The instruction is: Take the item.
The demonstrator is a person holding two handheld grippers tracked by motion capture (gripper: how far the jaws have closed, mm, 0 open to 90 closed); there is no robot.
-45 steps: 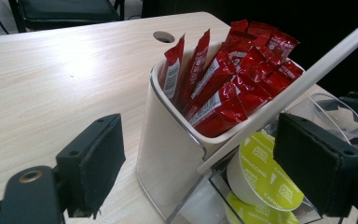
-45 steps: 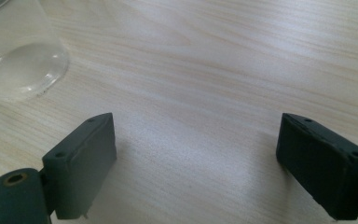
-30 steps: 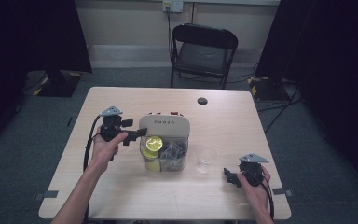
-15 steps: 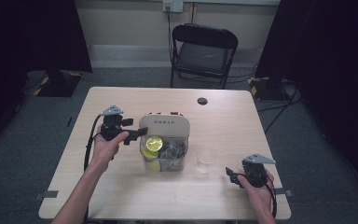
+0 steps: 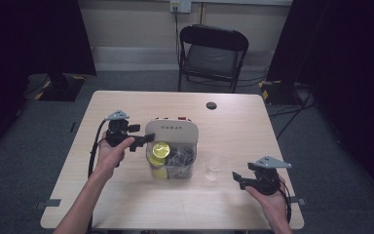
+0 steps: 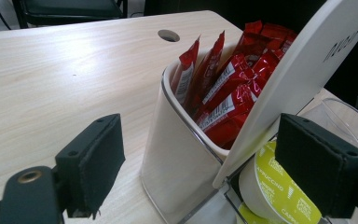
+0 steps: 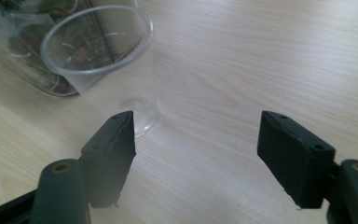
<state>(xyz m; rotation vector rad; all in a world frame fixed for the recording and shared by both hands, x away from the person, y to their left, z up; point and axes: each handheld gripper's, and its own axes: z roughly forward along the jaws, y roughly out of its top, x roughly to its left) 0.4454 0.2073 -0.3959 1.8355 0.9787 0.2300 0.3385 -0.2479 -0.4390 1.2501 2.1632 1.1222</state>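
Note:
A white holder (image 5: 171, 130) stands mid-table with a clear front bin. In the left gripper view its white wall (image 6: 177, 154) holds red sachets (image 6: 228, 88), and a yellow capsule (image 6: 275, 186) marked cappuccino sits below the tilted lid. That yellow capsule (image 5: 160, 148) also shows from above. My left gripper (image 5: 143, 141) is open at the holder's left side, its jaws either side of the near corner (image 6: 209, 158). A clear plastic cup (image 5: 215, 165) stands right of the holder. My right gripper (image 5: 238, 180) is open and empty, just short of the cup (image 7: 93, 74), jaws wide (image 7: 205, 158).
A round cable hole (image 5: 211, 105) lies in the tabletop (image 5: 126, 204) behind the holder. A black folding chair (image 5: 213, 53) stands beyond the far edge. Dark curtains hang on both sides. Bare wood runs along the near and left parts of the table.
The right hand and its gripper have shifted slightly near the table's front right. The left gripper has stayed at the holder.

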